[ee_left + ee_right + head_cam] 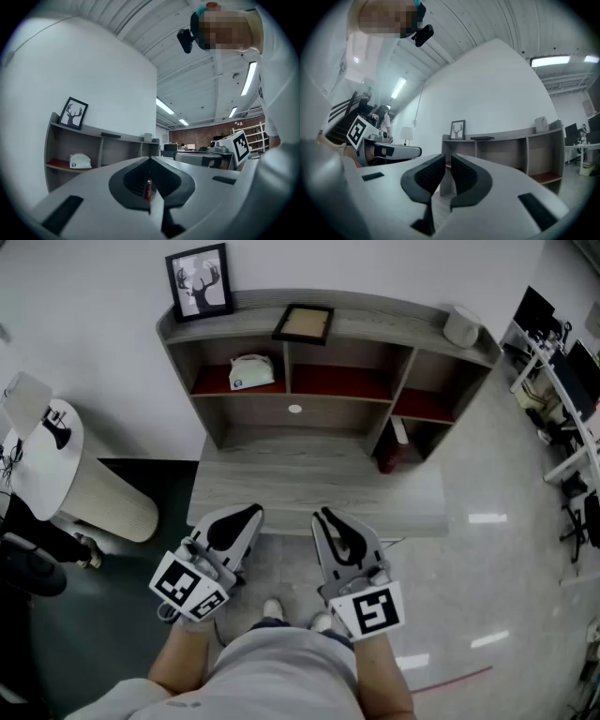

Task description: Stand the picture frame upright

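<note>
Not started: the picture frame (303, 324) is seen lying flat on the far shelf (394, 313). Left gripper (150, 159) fingers are closed on nothing. Right gripper (446, 157) fingers are slightly parted and empty, and both grippers are well short of the shelf.

1. Picture frames: two. Upright frame (199, 281) at 11 o'clock, flat frame (303, 324) at 12.
2. Shelf unit (384, 307): one.
3. Grippers: two. Left gripper (253, 512) at 7, right gripper (323, 514) at 5.
4. White box (251, 372): one.
5. Red bottle (387, 457): one, at 1.
6. White cup (461, 326): one, at 2.
7. Lamp (26, 399): one, at 9.
</note>
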Motion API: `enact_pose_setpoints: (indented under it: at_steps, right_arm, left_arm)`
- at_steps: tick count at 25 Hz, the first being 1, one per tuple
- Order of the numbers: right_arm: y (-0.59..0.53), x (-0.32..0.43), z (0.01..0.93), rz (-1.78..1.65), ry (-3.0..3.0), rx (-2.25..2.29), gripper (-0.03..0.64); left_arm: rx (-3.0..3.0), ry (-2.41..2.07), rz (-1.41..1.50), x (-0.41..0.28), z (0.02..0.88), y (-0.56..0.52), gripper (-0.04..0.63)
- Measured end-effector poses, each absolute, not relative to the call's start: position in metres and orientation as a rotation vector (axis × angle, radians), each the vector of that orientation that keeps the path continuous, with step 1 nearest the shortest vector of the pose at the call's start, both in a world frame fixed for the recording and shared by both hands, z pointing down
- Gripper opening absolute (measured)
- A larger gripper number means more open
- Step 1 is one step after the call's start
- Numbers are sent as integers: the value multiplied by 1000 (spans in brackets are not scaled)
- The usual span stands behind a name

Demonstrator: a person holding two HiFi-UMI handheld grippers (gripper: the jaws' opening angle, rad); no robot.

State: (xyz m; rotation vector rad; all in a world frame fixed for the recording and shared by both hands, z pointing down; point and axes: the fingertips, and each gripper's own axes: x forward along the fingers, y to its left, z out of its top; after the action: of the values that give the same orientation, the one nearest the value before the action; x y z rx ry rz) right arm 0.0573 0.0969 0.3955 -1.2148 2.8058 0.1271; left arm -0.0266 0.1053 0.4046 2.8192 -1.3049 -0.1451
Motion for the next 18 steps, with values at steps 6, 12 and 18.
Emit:
enact_pose_setpoints:
  at_steps: [6,12,18]
  right_arm:
    - [93,44,400,117,2806,-1235,49]
    - [86,33,400,86,2780,-1257,50]
    - [76,19,401,84,2761,-1308,51]
  left_arm:
    - [2793,-1276,-181,-42,407,100,14]
    - [2789,-1225,-223,-56,408,95,14]
    - [2808,-1185,-236,-76,405,86,15]
